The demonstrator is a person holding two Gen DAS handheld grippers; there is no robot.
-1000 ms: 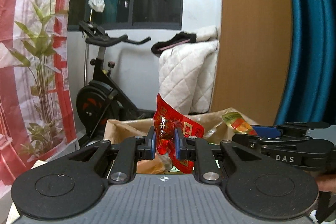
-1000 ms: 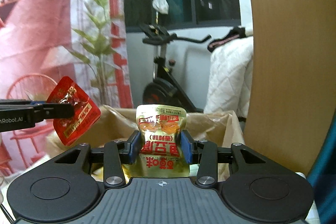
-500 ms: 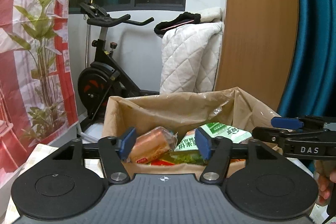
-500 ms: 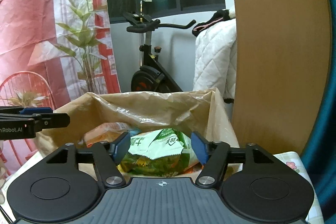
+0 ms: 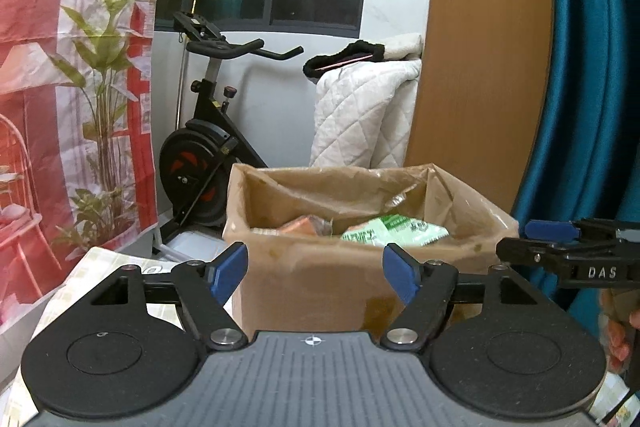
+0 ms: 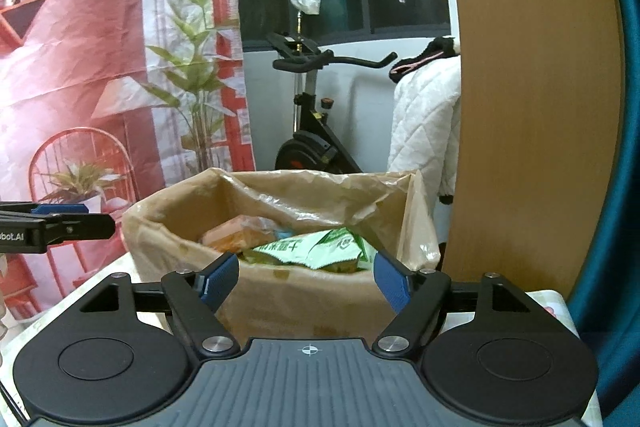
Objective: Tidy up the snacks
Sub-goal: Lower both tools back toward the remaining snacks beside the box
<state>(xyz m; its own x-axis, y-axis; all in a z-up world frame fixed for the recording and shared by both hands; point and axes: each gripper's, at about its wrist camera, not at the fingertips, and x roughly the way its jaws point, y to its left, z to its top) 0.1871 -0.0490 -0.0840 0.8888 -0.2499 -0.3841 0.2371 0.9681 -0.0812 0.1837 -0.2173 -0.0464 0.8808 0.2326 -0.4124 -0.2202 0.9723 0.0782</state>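
Left gripper (image 5: 315, 269): blue-padded fingers spread, holding nothing.
Right gripper (image 6: 307, 277): spread, holding nothing.
Brown paper-lined cardboard box (image 6: 304, 297): just beyond both, holds green snack packet (image 6: 320, 247), orange wrapped snack (image 6: 230, 235).

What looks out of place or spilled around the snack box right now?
Nothing stands out. The lined cardboard box sits upright, with the green snack bag and orange packet inside it. The liner's rim is crumpled, nothing more. Both the left gripper and right gripper are open and empty.
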